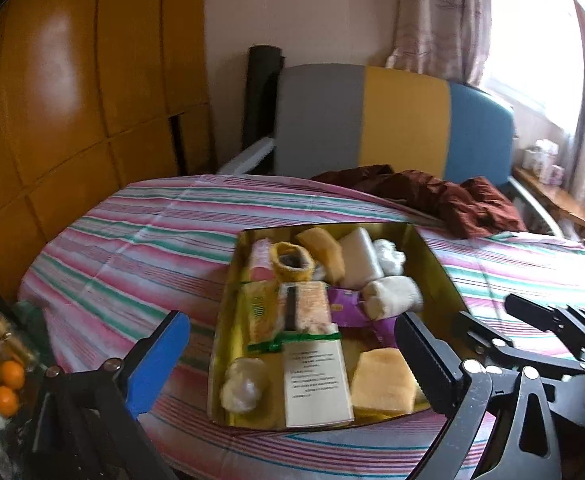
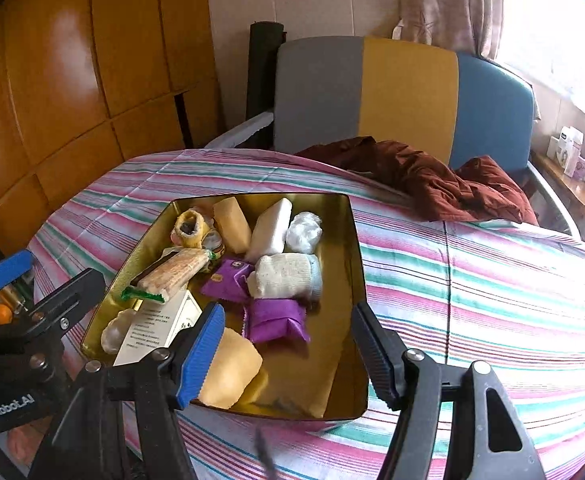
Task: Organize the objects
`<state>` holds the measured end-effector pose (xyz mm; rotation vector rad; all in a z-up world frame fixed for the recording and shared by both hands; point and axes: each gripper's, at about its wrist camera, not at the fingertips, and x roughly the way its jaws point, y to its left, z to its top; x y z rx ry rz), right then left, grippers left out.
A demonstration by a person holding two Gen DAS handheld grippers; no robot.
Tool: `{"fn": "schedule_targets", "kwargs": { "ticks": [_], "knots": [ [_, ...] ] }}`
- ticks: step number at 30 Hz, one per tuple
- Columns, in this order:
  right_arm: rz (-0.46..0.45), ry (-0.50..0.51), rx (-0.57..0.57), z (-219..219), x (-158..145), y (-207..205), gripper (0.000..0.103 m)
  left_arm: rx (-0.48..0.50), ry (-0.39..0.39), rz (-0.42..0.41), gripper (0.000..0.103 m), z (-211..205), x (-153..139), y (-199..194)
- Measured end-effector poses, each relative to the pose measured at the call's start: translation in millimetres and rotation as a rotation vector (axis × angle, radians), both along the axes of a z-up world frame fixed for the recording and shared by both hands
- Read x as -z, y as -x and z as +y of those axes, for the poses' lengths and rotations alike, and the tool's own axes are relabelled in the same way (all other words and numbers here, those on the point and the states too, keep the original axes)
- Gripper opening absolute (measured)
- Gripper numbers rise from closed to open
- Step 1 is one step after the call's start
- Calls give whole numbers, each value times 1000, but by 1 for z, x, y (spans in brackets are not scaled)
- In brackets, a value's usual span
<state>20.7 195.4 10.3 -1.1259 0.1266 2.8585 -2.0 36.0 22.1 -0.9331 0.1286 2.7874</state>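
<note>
A gold metal tin (image 1: 228, 320) (image 2: 356, 280) sits on the striped tablecloth, filled with several small items: yellow sponges (image 1: 382, 384) (image 2: 228, 368), purple packets (image 2: 276, 320), a rolled white sock (image 1: 392, 296) (image 2: 288, 276), a white leaflet box (image 1: 316, 384) (image 2: 152, 328), a wrapped cracker pack (image 1: 304, 308) (image 2: 176, 272). My left gripper (image 1: 292, 360) is open and empty, hovering over the tin's near end. My right gripper (image 2: 288, 356) is open and empty, above the tin's near right corner. The left gripper also shows in the right wrist view (image 2: 44, 280).
A dark red cloth (image 1: 452, 200) (image 2: 432, 180) lies at the table's far side before a grey, yellow and blue chair back (image 2: 372, 92). Oranges (image 1: 8, 388) sit in a bag off the table's left edge. Wooden cabinets (image 1: 72, 80) stand left.
</note>
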Motion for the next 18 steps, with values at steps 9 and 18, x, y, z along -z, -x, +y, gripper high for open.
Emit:
{"fn": "schedule_targets", "kwargs": {
  "ticks": [9,18],
  "knots": [
    [8,-6,6,-3,-1,-1,67,-32,-9,-2,103,-7,0,-4],
    [-8,-5,6,-3,3,1,67,-30,-25,-13,103,-9,2,-2]
  ]
}}
